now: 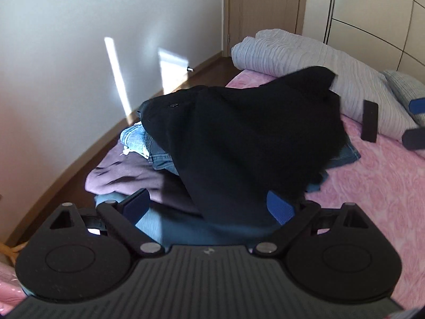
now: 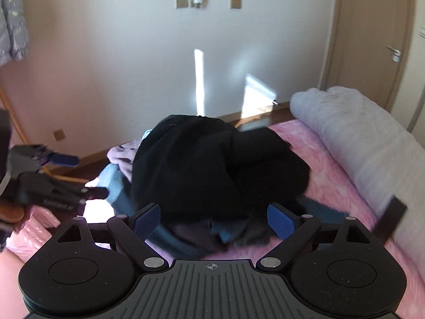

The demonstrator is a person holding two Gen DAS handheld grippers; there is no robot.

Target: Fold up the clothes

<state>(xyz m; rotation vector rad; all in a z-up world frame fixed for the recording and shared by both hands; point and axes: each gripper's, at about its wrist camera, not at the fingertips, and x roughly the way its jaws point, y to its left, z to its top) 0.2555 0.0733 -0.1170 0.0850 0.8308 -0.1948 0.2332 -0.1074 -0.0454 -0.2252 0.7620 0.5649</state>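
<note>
One black garment (image 1: 252,138), one pair of jeans (image 1: 156,151), one purple garment (image 1: 127,178), one rolled grey quilt (image 1: 305,61), one door (image 1: 265,8).

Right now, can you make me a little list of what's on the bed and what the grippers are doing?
top of pile: black knit garment
underneath: blue denim jeans, mauve cloth
bed cover: pink fuzzy blanket
behind pile: rolled grey quilt
left gripper: open
right gripper: open, holding nothing
</note>
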